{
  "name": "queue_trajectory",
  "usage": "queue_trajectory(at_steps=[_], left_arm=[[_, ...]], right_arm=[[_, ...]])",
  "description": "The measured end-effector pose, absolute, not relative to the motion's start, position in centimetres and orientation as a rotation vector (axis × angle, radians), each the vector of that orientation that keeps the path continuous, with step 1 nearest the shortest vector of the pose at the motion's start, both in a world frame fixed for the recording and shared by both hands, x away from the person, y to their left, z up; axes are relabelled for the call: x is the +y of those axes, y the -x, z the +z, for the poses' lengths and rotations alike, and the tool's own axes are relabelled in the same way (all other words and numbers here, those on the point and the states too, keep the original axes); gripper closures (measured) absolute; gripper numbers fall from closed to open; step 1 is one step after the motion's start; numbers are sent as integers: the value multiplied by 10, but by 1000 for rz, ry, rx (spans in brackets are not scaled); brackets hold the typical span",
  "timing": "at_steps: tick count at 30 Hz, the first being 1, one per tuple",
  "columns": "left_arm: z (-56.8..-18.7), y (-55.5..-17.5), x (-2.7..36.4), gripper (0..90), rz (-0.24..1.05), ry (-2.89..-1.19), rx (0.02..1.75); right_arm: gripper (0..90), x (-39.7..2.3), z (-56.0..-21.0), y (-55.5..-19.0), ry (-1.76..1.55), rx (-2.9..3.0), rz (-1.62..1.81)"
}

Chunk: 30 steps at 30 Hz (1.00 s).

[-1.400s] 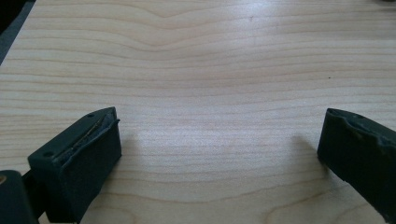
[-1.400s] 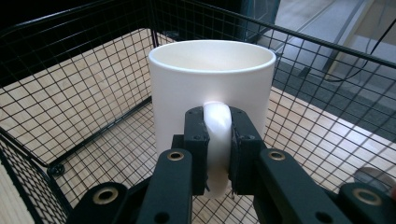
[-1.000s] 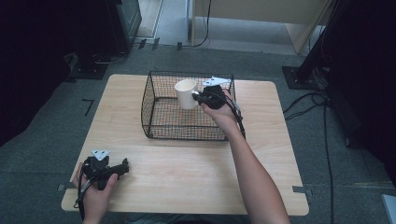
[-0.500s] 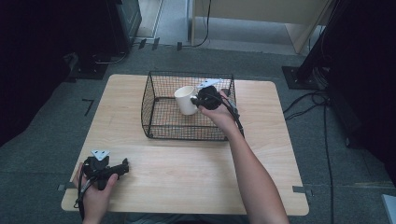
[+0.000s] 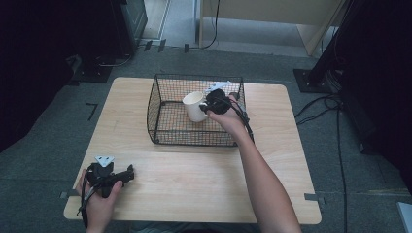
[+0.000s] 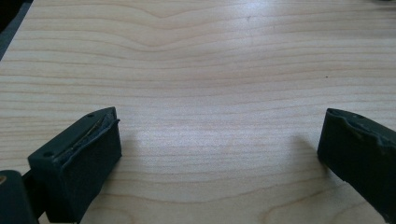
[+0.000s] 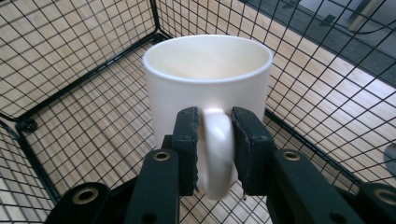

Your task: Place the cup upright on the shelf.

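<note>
Wooden table (image 5: 194, 174), grey floor (image 5: 48, 160); left tongs (image 6: 219, 154) wide, right tongs (image 7: 215, 144) clamp mug (image 7: 208, 74) handle.

The high view looks down from far up on the whole light wooden table (image 5: 194, 179). Each gripper view sits very close (the right one shares the black wire basket (image 7: 70, 84) at frame center).
</note>
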State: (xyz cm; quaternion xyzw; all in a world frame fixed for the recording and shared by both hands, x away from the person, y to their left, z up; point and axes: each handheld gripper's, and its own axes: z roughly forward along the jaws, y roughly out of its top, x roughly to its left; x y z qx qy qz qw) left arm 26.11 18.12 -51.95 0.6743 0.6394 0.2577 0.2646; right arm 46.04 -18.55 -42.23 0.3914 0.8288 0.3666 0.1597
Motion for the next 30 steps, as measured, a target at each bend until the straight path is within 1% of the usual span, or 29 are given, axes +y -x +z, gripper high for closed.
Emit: queue_trajectory(at_steps=[6, 7, 11, 12, 16, 17, 26, 30], left_arm=[[-520, -261, 181, 0, 697, -1822, 1728], [-520, -261, 181, 0, 697, -1822, 1728], [-520, -261, 181, 0, 697, -1822, 1728], [-520, -261, 181, 0, 696, -1822, 1728], [-520, -261, 181, 0, 697, -1822, 1728], [-520, -261, 181, 0, 696, -1822, 1728], [-520, -261, 181, 0, 696, -1822, 1728], [-520, -261, 181, 0, 696, -1823, 1728]], right_arm=[[711, -186, -423, -460, -1133, 2372, 1035], [685, -187, -423, -461, -1141, 2373, 1031], [656, -187, -424, -461, -1143, 2373, 1024], [633, -186, -424, -461, -1141, 2367, 1013], [621, -186, -424, -461, -1146, 2356, 999], [597, -186, -424, -461, -1155, 2350, 997], [596, -187, -425, -462, -1160, 2344, 999], [575, -187, -422, -461, -1153, 2332, 1033]])
